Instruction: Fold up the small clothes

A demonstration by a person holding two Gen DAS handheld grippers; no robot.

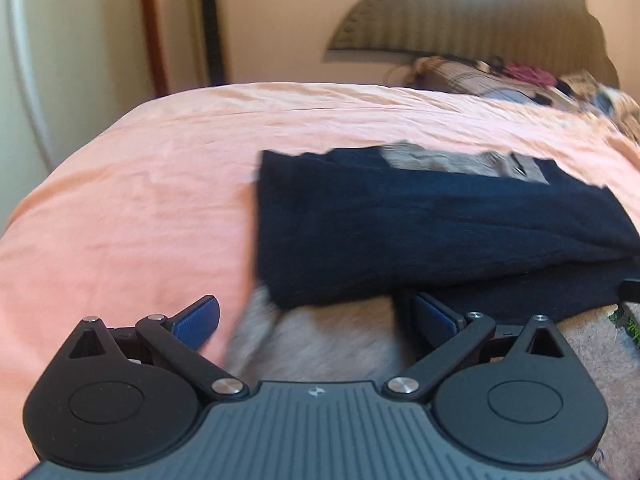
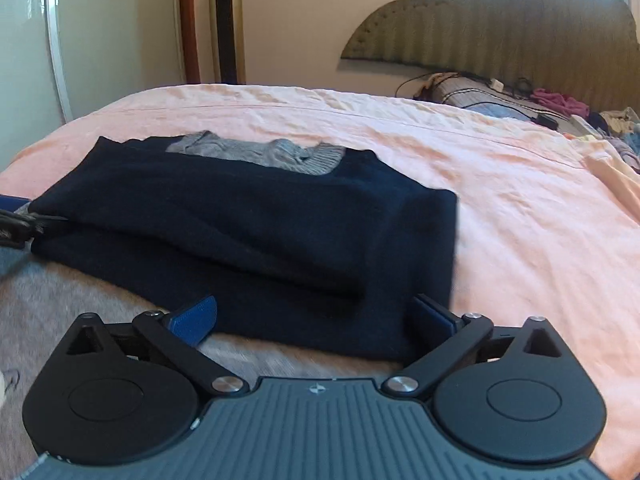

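Note:
A dark navy garment with a grey ribbed collar part lies folded on the pink bedsheet. Its near edge rests on a grey fuzzy fabric. My left gripper is open at the garment's near left corner, blue pads wide apart and pressing nothing. My right gripper is open too, straddling the near right edge of the navy garment, whose grey collar part is at its far side. The grey fabric spreads to the left. The left gripper's tip shows at the left edge.
A padded headboard stands at the back right. Below it lie a pillow, cables and loose clothes. A tall tower unit and a pale wardrobe door stand beyond the bed's far left side. Pink sheet spreads right of the garment.

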